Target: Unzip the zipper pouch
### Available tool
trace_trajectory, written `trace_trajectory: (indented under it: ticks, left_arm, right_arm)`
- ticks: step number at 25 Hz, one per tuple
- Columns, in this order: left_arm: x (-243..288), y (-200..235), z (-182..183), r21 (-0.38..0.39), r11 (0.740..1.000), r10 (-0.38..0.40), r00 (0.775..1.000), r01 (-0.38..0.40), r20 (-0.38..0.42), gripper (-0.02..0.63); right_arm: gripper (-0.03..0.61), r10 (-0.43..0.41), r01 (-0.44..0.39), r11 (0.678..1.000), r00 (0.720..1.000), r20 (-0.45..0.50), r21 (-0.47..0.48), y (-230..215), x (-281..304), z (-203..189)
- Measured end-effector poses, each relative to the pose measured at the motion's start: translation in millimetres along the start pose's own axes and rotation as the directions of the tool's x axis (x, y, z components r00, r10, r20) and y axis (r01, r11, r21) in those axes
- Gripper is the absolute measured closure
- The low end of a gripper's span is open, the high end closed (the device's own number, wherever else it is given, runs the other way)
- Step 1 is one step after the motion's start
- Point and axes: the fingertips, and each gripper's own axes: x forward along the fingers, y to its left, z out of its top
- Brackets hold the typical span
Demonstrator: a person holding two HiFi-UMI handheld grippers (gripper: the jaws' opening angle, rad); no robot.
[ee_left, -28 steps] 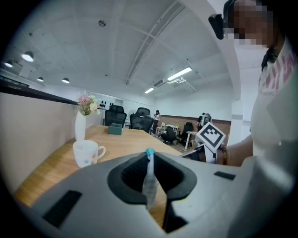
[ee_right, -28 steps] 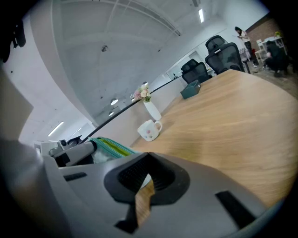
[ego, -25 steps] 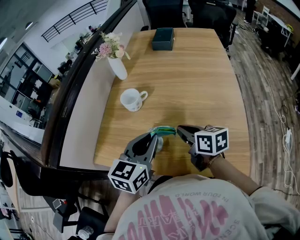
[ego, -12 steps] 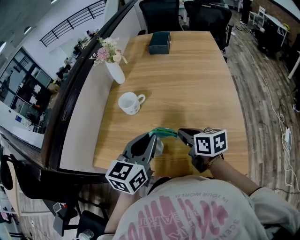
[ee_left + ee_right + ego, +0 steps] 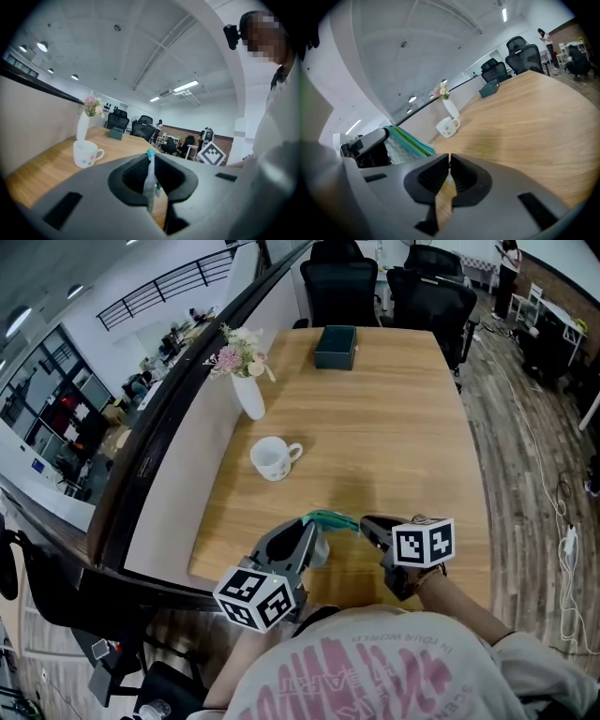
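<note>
A teal zipper pouch (image 5: 330, 519) hangs just above the table's near edge between my two grippers. My left gripper (image 5: 314, 527) is shut on its left end. In the left gripper view a thin pale edge of the pouch (image 5: 149, 176) with a teal tip stands pinched between the jaws (image 5: 151, 161). My right gripper (image 5: 366, 521) sits at the pouch's right end. Its jaws (image 5: 448, 161) have just been opening and stand a narrow slit apart, with only a small pale sliver in the gap. The striped pouch (image 5: 408, 140) shows just left of them.
On the wooden table (image 5: 403, 427) stand a white mug (image 5: 272, 458), a white vase of flowers (image 5: 247, 390) by the left wall, and a dark green box (image 5: 336, 345) at the far end. Office chairs stand beyond the table.
The head view has shifted a little. Both grippers and the pouch stay near the table's front edge, about where they were.
</note>
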Motion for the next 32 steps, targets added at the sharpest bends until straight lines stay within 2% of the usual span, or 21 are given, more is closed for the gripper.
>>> trace_trajectory:
  ticks: [4, 7, 12, 16, 23, 28, 32]
  left_arm:
    - [-9.8, 7.8, 7.3, -0.041, 0.999, 0.019, 0.999, -0.017, 0.035, 0.571]
    - [-17.9, 13.3, 13.2, -0.053, 0.998, 0.049, 0.997, -0.046, 0.056, 0.572]
    - [-32.8, 23.9, 24.2, -0.089, 0.991, 0.107, 0.989, -0.098, 0.099, 0.572]
    - [-47.8, 31.5, 32.4, -0.129, 0.984, 0.139, 0.982, -0.123, 0.124, 0.572]
    - [-80.0, 44.8, 48.3, -0.108, 0.981, 0.177, 0.97, -0.16, 0.166, 0.571]
    - [-101.9, 49.4, 55.8, -0.117, 0.98, 0.176, 0.969, -0.158, 0.172, 0.571]
    - [-118.6, 52.3, 54.7, -0.121, 0.98, 0.179, 0.968, -0.159, 0.175, 0.571]
  right_arm:
    - [0.537, -0.028, 0.028, 0.999, 0.999, 0.018, 0.021, -4.2, -2.9, -0.4]
    - [0.548, -0.082, 0.082, 0.996, 0.996, 0.016, 0.035, -11.5, -8.3, -0.8]
    - [0.58, -0.124, 0.119, 0.99, 0.99, 0.064, 0.075, -6.4, -18.0, 16.4]
    - [0.58, -0.127, 0.115, 0.989, 0.983, 0.132, 0.097, 13.7, -25.7, 32.8]
    - [0.58, -0.094, 0.08, 0.995, 0.958, 0.272, 0.06, 62.7, -37.2, 58.0]
    - [0.58, -0.111, 0.102, 0.994, 0.936, 0.334, 0.045, 87.6, -51.2, 62.5]
    - [0.581, -0.144, 0.125, 0.989, 0.918, 0.368, 0.076, 94.4, -59.8, 57.5]
